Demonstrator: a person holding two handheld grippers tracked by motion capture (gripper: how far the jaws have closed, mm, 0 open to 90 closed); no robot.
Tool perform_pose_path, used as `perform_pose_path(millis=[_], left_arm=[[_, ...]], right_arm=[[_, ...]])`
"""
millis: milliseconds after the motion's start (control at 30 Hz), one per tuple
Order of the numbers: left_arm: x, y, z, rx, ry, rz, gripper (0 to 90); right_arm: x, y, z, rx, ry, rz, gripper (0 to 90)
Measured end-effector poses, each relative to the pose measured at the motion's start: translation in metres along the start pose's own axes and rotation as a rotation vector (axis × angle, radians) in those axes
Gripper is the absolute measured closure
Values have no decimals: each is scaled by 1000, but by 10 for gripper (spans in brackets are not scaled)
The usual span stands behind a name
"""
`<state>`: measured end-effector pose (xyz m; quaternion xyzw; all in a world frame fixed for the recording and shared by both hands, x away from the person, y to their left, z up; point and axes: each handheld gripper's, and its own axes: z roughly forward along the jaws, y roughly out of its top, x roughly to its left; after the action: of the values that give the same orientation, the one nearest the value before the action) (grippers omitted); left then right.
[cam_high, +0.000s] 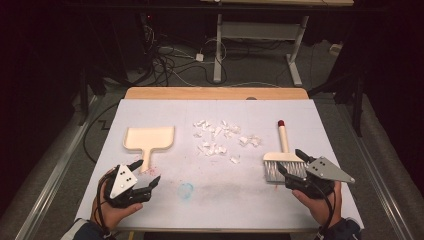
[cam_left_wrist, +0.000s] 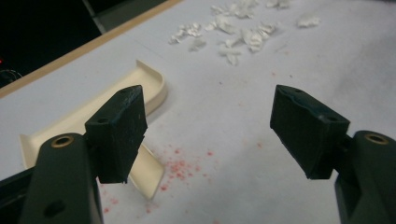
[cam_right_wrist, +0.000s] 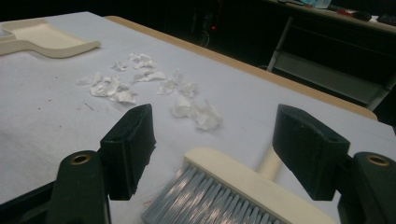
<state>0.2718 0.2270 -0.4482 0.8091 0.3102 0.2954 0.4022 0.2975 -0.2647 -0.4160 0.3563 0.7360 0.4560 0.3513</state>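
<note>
Left gripper (cam_high: 148, 173): jaws apart, empty, beside dustpan (cam_high: 149, 138) handle.
Right gripper (cam_high: 290, 162): jaws apart, over brush (cam_high: 283, 159) bristles.
Paper scraps (cam_high: 222, 137): between dustpan and brush.

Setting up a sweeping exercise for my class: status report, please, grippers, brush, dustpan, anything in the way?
Left gripper open, near dustpan handle. Right gripper open, over brush head, not gripping. Paper scraps loose between them. Nothing blocking.

Bright, evenly lit table (cam_high: 150, 107), dark surroundings, soft blur up close.
</note>
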Motion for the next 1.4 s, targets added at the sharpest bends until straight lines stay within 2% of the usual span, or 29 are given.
perform_pose_path(millis=[200, 333, 433, 567, 667, 767, 967, 1067, 1133, 1333, 1400], left_arm=[[-4, 1, 10, 35, -16, 16, 232], [-4, 0, 12, 42, -21, 12, 230], [-4, -4, 13, 71, -24, 20, 220], [-3, -5, 15, 88, -17, 14, 201], [-3, -5, 18, 108, -20, 15, 201], [-3, -5, 20, 113, -24, 14, 198], [-2, -6, 21, 122, -21, 13, 199], [-2, -6, 22, 125, -21, 8, 201], [-2, -6, 23, 127, -22, 10, 200], [-2, -3, 28, 133, -34, 16, 200], [-2, -3, 30, 136, -43, 18, 200]], right_arm=[[-2, 0, 0, 16, -23, -10, 310], [-3, 1, 5, 39, -36, -12, 313], [-4, 3, 9, 40, -38, -17, 312], [-5, 0, 15, 79, -38, -22, 301], [-10, 1, 18, 95, -57, -25, 283], [-18, 2, 23, 120, -72, 0, 263], [-32, 8, 36, 169, -94, 14, 224], [-42, 12, 44, 197, -67, 65, 216], [-50, 17, 50, 219, -81, 84, 212], [-75, 29, 82, 373, -99, 175, 201], [-80, 30, 93, 409, -104, 201, 201]])
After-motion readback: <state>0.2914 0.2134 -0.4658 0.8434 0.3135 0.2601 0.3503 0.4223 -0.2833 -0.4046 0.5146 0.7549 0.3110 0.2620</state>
